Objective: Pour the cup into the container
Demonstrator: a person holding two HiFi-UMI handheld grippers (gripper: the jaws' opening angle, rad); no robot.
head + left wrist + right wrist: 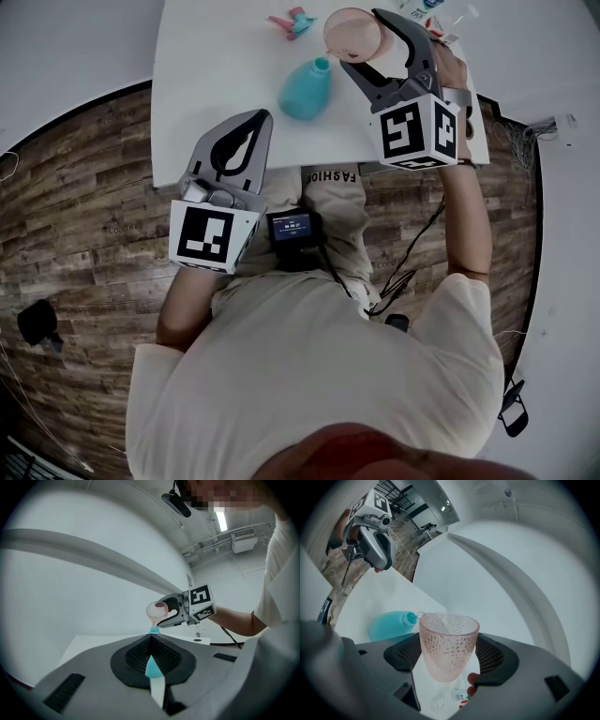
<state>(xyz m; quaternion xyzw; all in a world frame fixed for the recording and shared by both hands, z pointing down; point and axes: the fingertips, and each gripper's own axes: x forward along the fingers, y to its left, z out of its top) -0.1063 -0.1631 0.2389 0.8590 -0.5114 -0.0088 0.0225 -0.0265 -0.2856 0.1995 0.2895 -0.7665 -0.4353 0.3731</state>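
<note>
Table (216, 66): white, carries the bottle.
Left gripper (260, 118): at the table's near edge, well apart from the bottle; jaws pressed together on nothing.
Right gripper (364, 40): jaws spread around the cup, clamping its sides.
Teal bottle (305, 91): the container, narrow mouth turned up toward the cup, lying to the left of the right jaws.
Pink cup (449, 646): long axis tipped toward the bottle, rim just beside the mouth. Judged mid-pour; further tilt must keep rim over that small opening.

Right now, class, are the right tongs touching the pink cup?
Touching. The right gripper view shows the right tongs closed on the pink cup, both pads pressed against its sides.
</note>
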